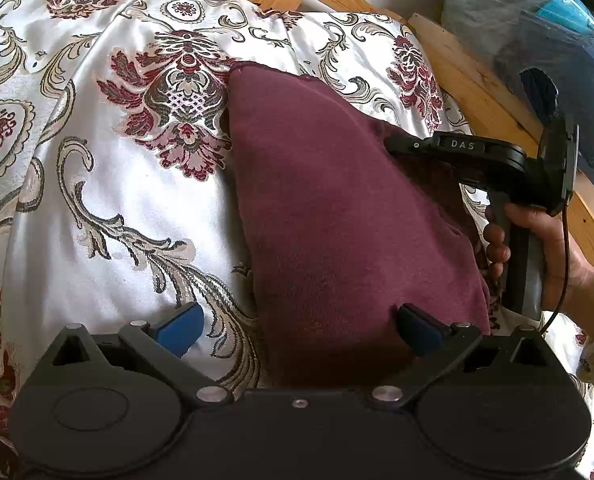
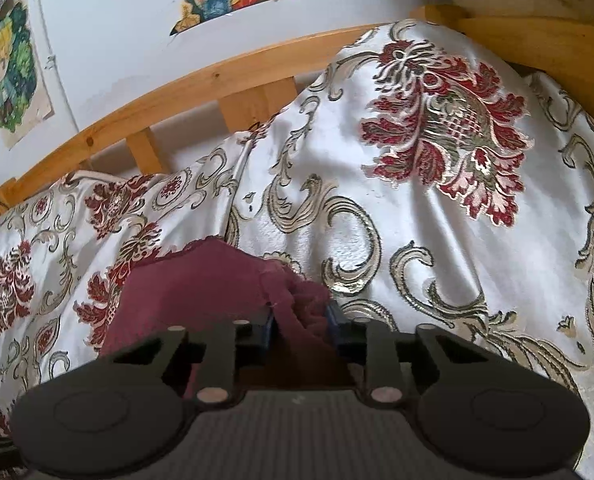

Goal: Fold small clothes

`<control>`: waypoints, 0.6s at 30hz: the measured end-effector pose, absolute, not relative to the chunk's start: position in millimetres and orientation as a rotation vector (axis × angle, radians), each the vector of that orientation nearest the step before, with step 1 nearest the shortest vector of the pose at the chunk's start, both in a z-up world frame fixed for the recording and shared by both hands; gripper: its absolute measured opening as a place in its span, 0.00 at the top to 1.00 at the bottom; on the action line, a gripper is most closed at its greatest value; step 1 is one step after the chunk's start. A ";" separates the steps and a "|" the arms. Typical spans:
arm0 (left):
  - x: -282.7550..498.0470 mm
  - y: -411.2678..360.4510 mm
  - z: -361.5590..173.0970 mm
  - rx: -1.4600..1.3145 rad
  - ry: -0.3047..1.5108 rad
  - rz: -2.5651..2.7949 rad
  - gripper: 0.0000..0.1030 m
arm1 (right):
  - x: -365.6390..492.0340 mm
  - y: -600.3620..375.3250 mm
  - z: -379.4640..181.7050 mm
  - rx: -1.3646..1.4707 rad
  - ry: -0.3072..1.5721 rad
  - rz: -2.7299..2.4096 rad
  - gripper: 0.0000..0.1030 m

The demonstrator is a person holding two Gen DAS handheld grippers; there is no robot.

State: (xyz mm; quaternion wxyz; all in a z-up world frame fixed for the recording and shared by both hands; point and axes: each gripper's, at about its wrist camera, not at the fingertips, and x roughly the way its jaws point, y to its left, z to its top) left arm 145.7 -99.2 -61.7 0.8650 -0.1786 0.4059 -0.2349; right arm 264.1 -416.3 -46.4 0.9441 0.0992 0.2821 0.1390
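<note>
Surface: a bed covered in a shiny white satin bedspread with red and beige damask flowers; a pale wooden bed rail is running behind it.
Task item: a small maroon knitted garment is lying on the bedspread, its narrow end pointing away from the left camera, its wide end sitting between the left fingers.
Left gripper: fingers are standing spread wide and released; the blue pad is hovering over bare bedspread, the other finger is over the garment's near edge. Not gripping anything.
Right gripper: fingers are clenched on a bunched fold of the maroon garment; cloth is puckering up between the blue pads.
Right hand: is wrapping the gripper handle at the garment's right side, as seen from the left camera.
Step in hand (judgement): the right side is being pinched for a fold across the garment; the left is waiting in support.
Progress (judgement): early; the shape is looking only partly doubled.
Next move calls for: carrying the pinched edge over toward the left edge, keeping the cloth low, with the left fingers pinning the near hem so it is not sliding on the slick satin.
</note>
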 end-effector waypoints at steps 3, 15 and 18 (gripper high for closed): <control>145.8 -99.1 -61.8 -0.374 0.850 -0.492 0.00 | 259.9 -409.9 -44.2 0.152 0.556 0.279 0.79; 145.2 -98.0 -61.8 -0.388 0.848 -0.494 0.01 | 255.7 -387.3 -33.5 0.014 0.533 0.336 0.62; 146.0 -94.9 -61.5 -0.426 0.846 -0.505 0.01 | 264.5 -396.5 -39.3 0.091 0.562 0.365 0.42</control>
